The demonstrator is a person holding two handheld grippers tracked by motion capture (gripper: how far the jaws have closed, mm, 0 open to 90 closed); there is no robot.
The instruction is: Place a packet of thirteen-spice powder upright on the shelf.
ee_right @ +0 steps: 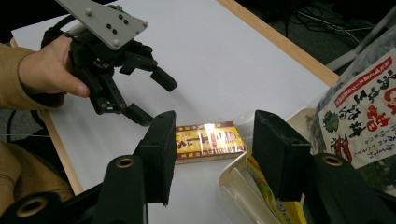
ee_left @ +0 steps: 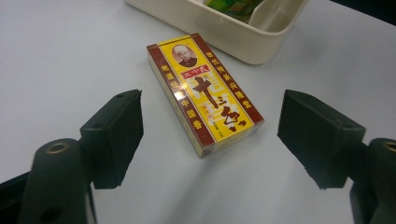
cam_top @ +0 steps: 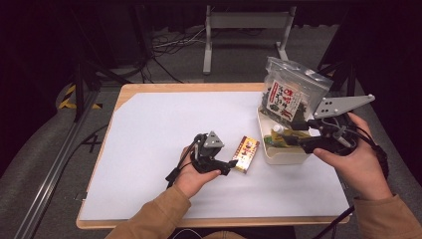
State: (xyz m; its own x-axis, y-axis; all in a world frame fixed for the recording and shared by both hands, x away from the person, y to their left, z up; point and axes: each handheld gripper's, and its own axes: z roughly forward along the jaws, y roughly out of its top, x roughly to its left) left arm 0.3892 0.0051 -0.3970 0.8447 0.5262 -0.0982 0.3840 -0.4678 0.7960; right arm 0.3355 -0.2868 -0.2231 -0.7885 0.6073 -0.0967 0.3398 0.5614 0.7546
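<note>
High view: we're seeing the yellow box (cam_top: 246, 153) lying flat at 3 o'clock of the left gripper (cam_top: 230, 166), jaws wide, not touching. Left gripper view: box sitting at 12 o'clock between spread jaws. Right gripper view: right gripper (ee_right: 212, 149) hanging open, box beyond at 12 o'clock.

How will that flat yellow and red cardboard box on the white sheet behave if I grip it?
The yellow and red cardboard box looks stiff and probably light. It lies flat, so it should slide rather than tip or roll. Its glossy wrap shines under the light, so it may slip between the pads of the left gripper, whose jaws stand open, apart from it.
</note>
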